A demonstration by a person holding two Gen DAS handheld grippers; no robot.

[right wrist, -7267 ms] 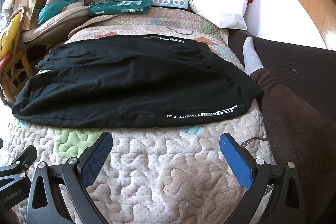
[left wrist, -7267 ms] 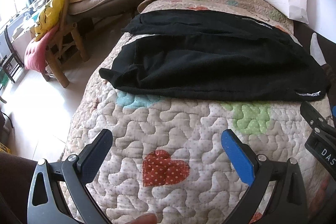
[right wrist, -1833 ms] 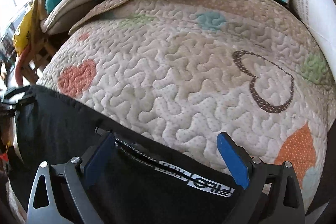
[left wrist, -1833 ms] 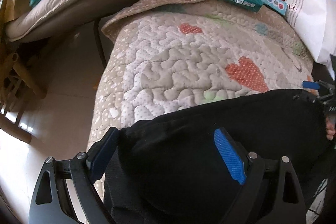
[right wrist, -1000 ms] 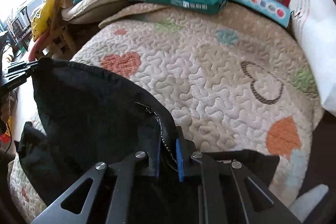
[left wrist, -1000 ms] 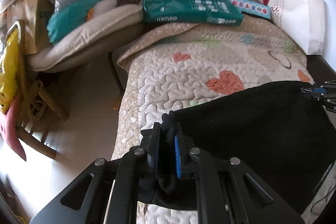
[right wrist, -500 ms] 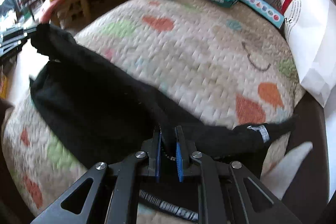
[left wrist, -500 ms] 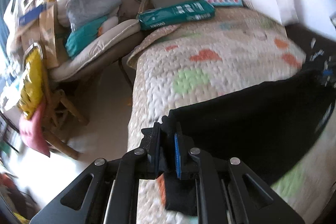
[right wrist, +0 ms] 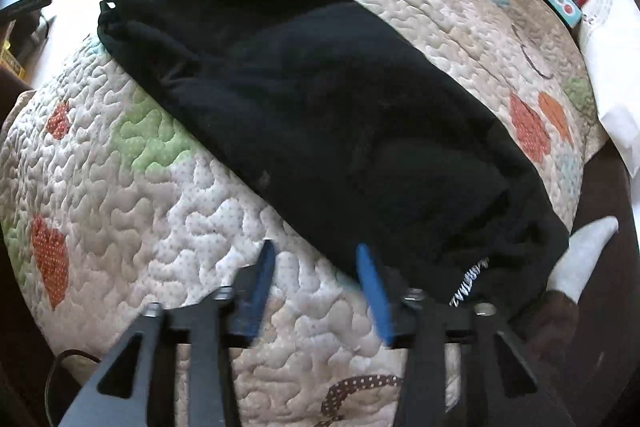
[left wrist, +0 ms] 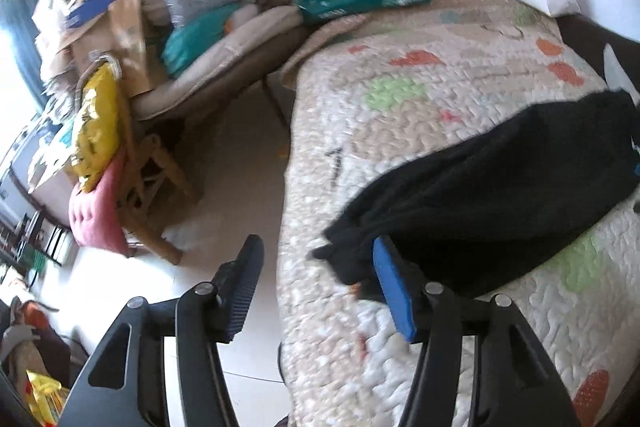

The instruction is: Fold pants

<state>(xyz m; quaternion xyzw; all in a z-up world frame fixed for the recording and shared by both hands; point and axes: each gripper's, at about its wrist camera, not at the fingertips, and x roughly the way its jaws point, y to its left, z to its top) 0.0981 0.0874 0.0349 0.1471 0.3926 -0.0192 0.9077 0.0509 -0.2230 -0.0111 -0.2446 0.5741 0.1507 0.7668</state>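
quilted bed, one black pants, two grippers spread, left gripper, right gripper

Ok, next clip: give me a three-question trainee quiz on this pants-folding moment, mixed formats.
1. True or false: the left gripper is clamped shut on the black pants.
2. Multiple choice: in the right wrist view, the pants lie (A) hanging off a chair, (B) as a long folded band on the quilted bedspread, (C) on the floor.
3. Fill in: the right gripper has its fingers ____, with nothing between them.

Key: 1 false, its fingers are apart beside the pants' end; 2 B; 3 open.
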